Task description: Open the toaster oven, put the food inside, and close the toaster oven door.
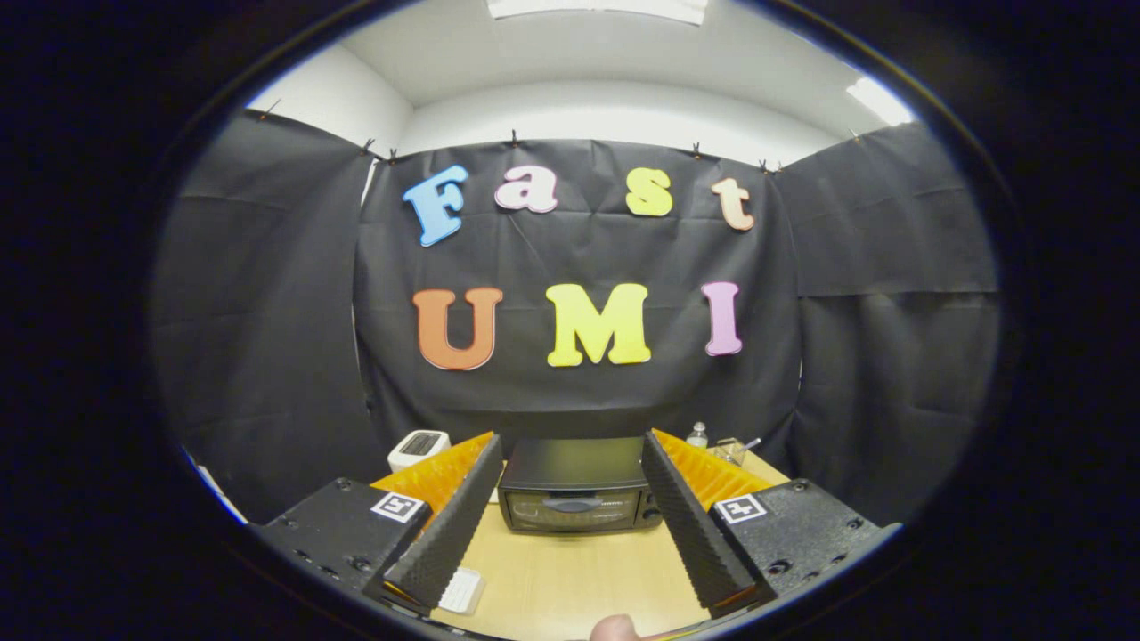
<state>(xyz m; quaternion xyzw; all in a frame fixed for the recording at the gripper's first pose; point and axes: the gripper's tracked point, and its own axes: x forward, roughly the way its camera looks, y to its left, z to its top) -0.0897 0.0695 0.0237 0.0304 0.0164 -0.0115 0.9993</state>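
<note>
Gripper [570, 499] fingers spread wide, holding nothing. Oven [577, 488] sits at the table's [570, 579] far edge, beyond and between the fingers, door shut and facing the gripper, long axis parallel to that edge. Light wood tabletop; black cloth walls behind.
</note>
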